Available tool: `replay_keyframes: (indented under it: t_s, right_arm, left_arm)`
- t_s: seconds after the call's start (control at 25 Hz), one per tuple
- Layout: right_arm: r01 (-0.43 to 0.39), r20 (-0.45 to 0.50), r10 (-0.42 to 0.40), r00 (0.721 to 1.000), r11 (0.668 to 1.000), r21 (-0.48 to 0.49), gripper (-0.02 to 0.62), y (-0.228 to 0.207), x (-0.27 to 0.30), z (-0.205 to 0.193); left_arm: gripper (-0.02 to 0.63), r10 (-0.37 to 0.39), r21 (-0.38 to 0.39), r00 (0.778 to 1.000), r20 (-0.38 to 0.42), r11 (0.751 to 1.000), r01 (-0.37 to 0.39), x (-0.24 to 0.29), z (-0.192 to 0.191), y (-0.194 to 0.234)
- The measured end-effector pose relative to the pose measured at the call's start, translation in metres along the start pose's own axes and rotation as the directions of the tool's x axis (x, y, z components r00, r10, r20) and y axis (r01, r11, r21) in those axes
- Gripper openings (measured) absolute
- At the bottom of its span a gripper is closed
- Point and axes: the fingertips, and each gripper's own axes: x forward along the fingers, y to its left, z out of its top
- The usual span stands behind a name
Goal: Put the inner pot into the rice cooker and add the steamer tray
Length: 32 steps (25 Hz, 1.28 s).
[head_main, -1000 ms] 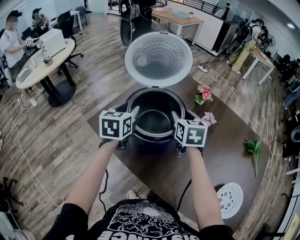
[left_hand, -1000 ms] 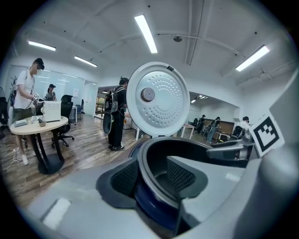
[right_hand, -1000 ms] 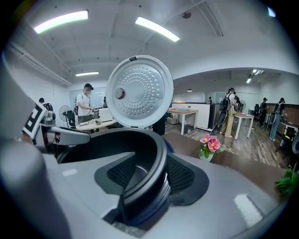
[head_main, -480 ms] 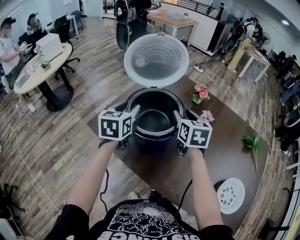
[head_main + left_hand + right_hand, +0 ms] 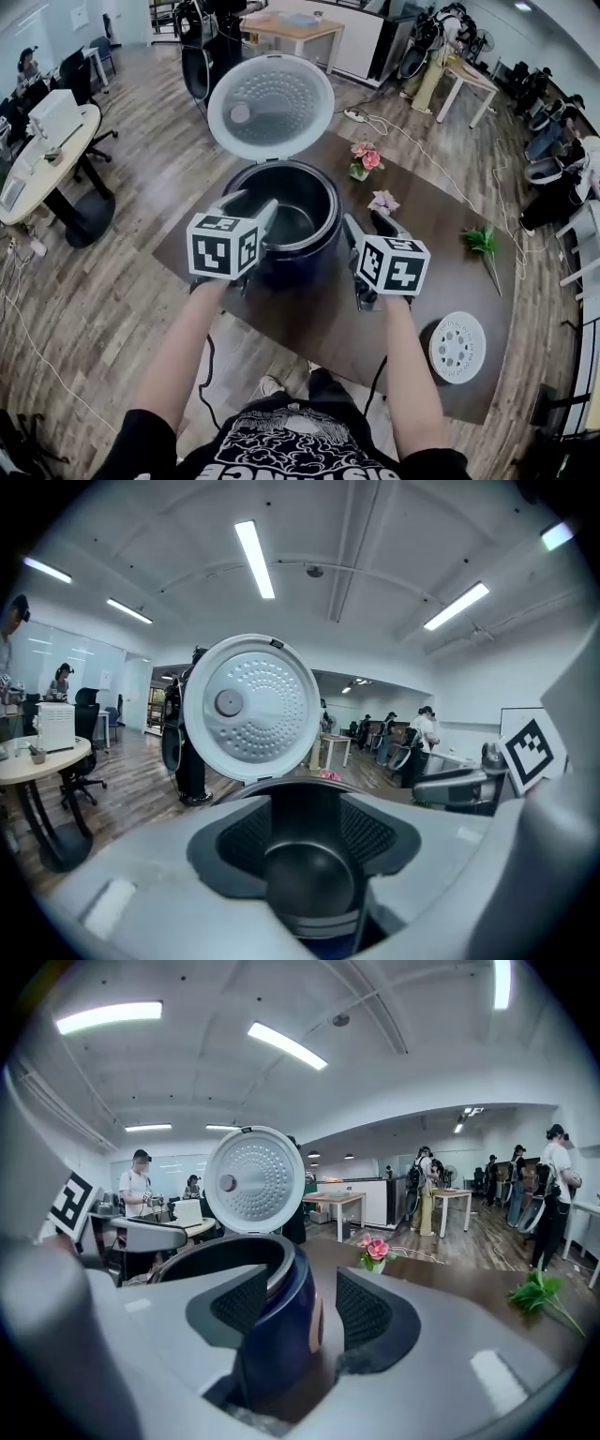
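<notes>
The dark blue rice cooker [image 5: 281,225] stands on the brown table [image 5: 319,319] with its white lid [image 5: 270,105] swung up. The inner pot [image 5: 292,220] sits inside it. My left gripper [image 5: 248,208] hovers at the cooker's near left rim; its jaws have just been opening and press on nothing. In the left gripper view the left gripper [image 5: 309,827] looks into the pot [image 5: 309,888]. My right gripper [image 5: 367,225] is just right of the cooker, jaws also just opening, apart from the cooker wall [image 5: 281,1335]. The white perforated steamer tray [image 5: 457,347] lies at the table's near right.
Potted pink flowers [image 5: 364,159], a loose pink flower [image 5: 382,202] and a green sprig [image 5: 481,242] lie on the table behind and right of the cooker. A round desk [image 5: 42,155] stands on the wooden floor far left. People stand in the background.
Both grippers have drawn back from the pot's rim, where they sat a second ago, and risen a little. The right one has swung out to the right. Both pairs of jaws stand wider.
</notes>
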Motion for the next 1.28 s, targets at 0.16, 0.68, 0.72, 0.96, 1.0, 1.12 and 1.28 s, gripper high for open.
replay_keyframes:
  t_s: [0.16, 0.68, 0.72, 0.96, 1.0, 1.12, 1.28]
  right_arm:
    - [0.042, 0.009, -0.042, 0.999, 0.999, 0.014, 0.238, -0.015, -0.027, -0.003]
    - [0.139, 0.044, -0.141, 0.989, 0.989, 0.053, 0.255, -0.089, -0.103, -0.019]
    - [0.144, 0.046, -0.147, 0.988, 0.988, 0.055, 0.258, -0.096, -0.110, -0.022]
    - [0.186, 0.051, -0.191, 0.980, 0.978, 0.096, 0.261, -0.152, -0.162, -0.042]
    - [0.196, 0.055, -0.202, 0.978, 0.975, 0.107, 0.261, -0.162, -0.172, -0.045]
    - [0.226, 0.065, -0.236, 0.970, 0.965, 0.132, 0.261, -0.190, -0.202, -0.055]
    - [0.263, 0.075, -0.278, 0.958, 0.951, 0.162, 0.261, -0.226, -0.241, -0.071]
  left_arm:
    - [0.224, -0.059, 0.007, 0.998, -0.004, 0.998, 0.059, 0.005, 0.000, -0.026]
    - [0.259, -0.153, 0.094, 0.988, 0.029, 0.984, 0.150, 0.018, 0.022, -0.122]
    - [0.259, -0.157, 0.097, 0.987, 0.030, 0.983, 0.154, 0.020, 0.023, -0.132]
    - [0.259, -0.202, 0.167, 0.979, 0.014, 0.966, 0.196, 0.036, 0.015, -0.212]
    - [0.259, -0.215, 0.167, 0.977, 0.006, 0.963, 0.211, 0.039, 0.011, -0.226]
    - [0.261, -0.265, 0.162, 0.964, -0.022, 0.951, 0.265, 0.048, -0.002, -0.270]
    - [0.272, -0.321, 0.158, 0.946, -0.057, 0.932, 0.326, 0.058, -0.024, -0.326]
